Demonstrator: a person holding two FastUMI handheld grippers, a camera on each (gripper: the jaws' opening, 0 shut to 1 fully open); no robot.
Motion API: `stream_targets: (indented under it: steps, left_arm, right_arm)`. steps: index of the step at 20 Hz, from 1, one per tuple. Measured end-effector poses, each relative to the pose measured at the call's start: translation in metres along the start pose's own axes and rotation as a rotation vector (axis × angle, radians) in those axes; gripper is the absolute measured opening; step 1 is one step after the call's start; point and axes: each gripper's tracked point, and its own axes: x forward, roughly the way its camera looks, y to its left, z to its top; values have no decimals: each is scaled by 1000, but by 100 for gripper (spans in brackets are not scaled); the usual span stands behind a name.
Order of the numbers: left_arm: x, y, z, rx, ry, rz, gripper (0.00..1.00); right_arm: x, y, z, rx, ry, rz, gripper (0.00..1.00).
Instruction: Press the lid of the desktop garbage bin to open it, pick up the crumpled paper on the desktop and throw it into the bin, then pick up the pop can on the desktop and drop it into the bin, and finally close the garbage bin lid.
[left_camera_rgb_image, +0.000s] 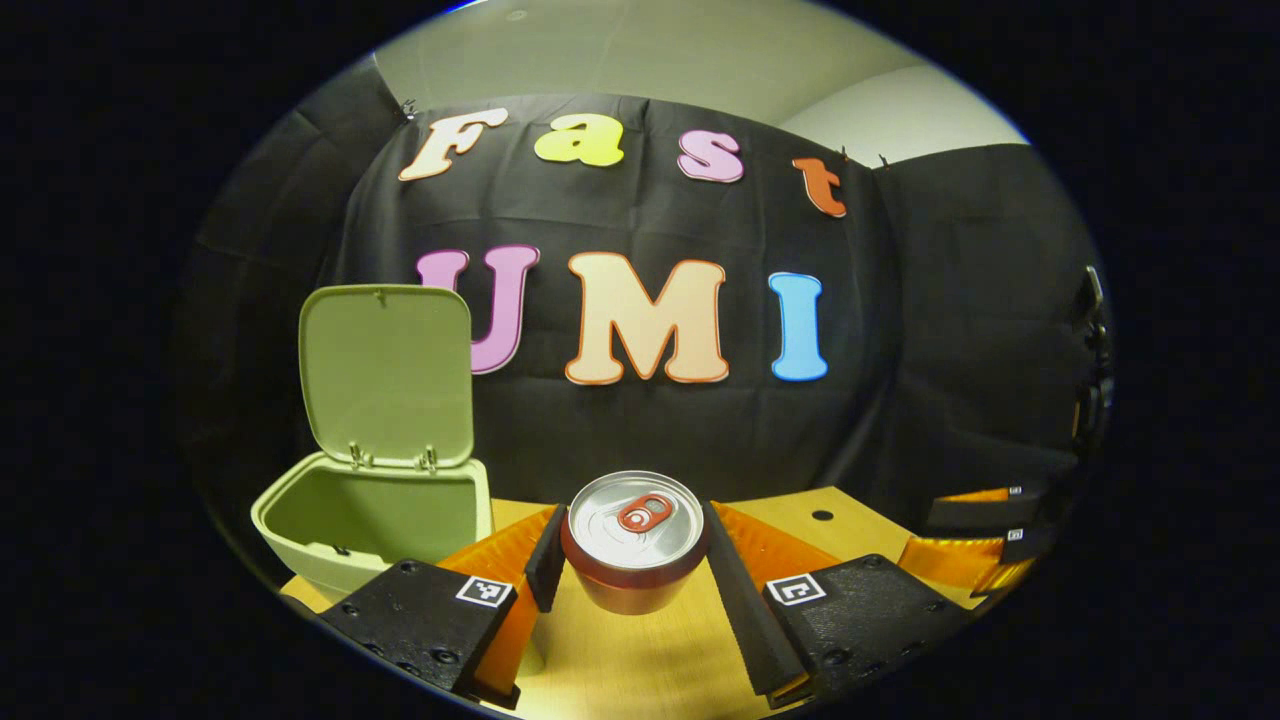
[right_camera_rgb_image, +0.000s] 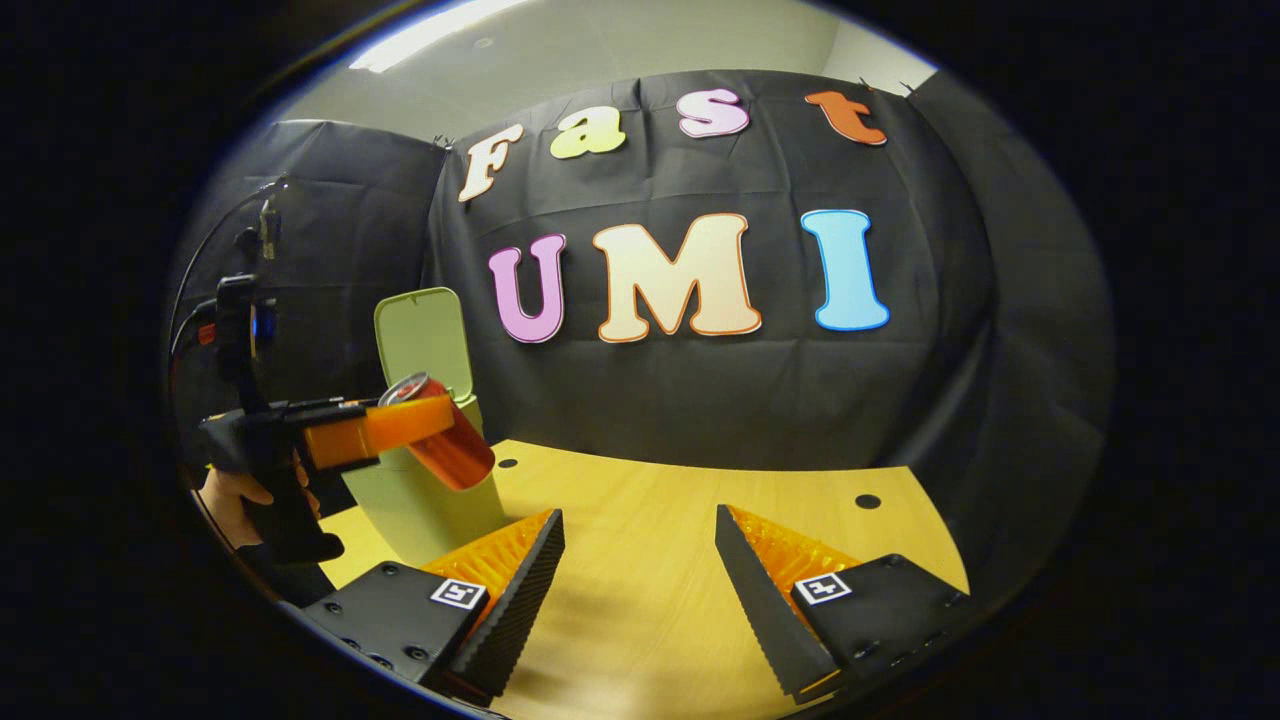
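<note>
My left gripper (left_camera_rgb_image: 632, 560) is shut on a red pop can (left_camera_rgb_image: 634, 540), held clear of the table with its silver top facing the camera. The pale green bin (left_camera_rgb_image: 370, 520) stands to the left of the can, its lid (left_camera_rgb_image: 387, 375) swung up and open. In the right gripper view the same left gripper (right_camera_rgb_image: 420, 420) holds the tilted can (right_camera_rgb_image: 445, 435) in front of the bin (right_camera_rgb_image: 425, 500), whose lid (right_camera_rgb_image: 425, 335) stands upright. My right gripper (right_camera_rgb_image: 640, 560) is open above the wooden table (right_camera_rgb_image: 650, 500), with nothing between its fingers.
A person's hand (right_camera_rgb_image: 235, 495) grips the left gripper's handle at the left edge of the right gripper view. The other gripper's fingers (left_camera_rgb_image: 985, 545) show at the right edge of the left gripper view. Small dark holes (right_camera_rgb_image: 867, 500) mark the tabletop.
</note>
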Motion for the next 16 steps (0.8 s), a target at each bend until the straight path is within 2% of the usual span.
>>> stream_targets:
  steps: [6,13,16]
  left_arm:
    - [-5,57,35,41,-76,111,76]
    - [-17,135,14,41,-31,272,76]
    - [-18,157,-1,27,-1,313,77]
  right_arm:
    - [4,16,-5,9,7,17,96]
    - [7,26,-7,23,16,21,96]
    - [6,32,-9,15,24,19,95]
